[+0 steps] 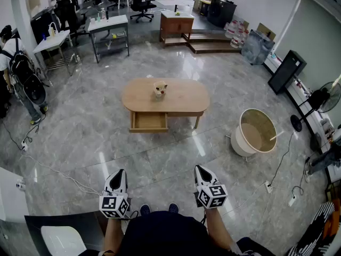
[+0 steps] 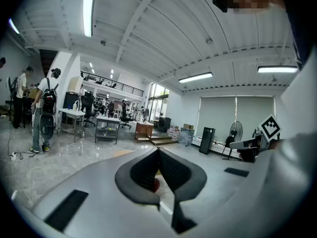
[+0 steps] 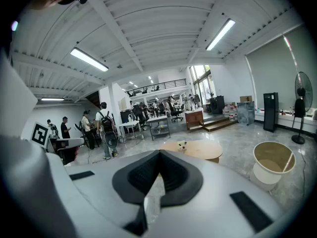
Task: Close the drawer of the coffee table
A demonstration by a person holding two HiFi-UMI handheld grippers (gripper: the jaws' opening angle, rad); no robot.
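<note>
An oval wooden coffee table point(image 1: 184, 96) stands in the middle of the marble floor, well ahead of me. Its drawer point(image 1: 149, 121) sticks out open at the front left, with nothing in it. A small cup point(image 1: 160, 89) sits on the tabletop. My left gripper point(image 1: 118, 175) and right gripper point(image 1: 202, 171) are held low near my body, far from the table, both shut with nothing between the jaws. In the right gripper view the coffee table point(image 3: 198, 149) shows beyond the closed jaws point(image 3: 159, 155). In the left gripper view the jaws point(image 2: 158, 152) meet at the tips.
A round tub-like side table point(image 1: 254, 132) lies to the right of the coffee table. Cables point(image 1: 50, 169) run over the floor at left and right. Desks point(image 1: 109, 28), a wooden cabinet point(image 1: 177, 25) and office chairs stand at the back. A person with a backpack point(image 1: 24, 81) stands far left.
</note>
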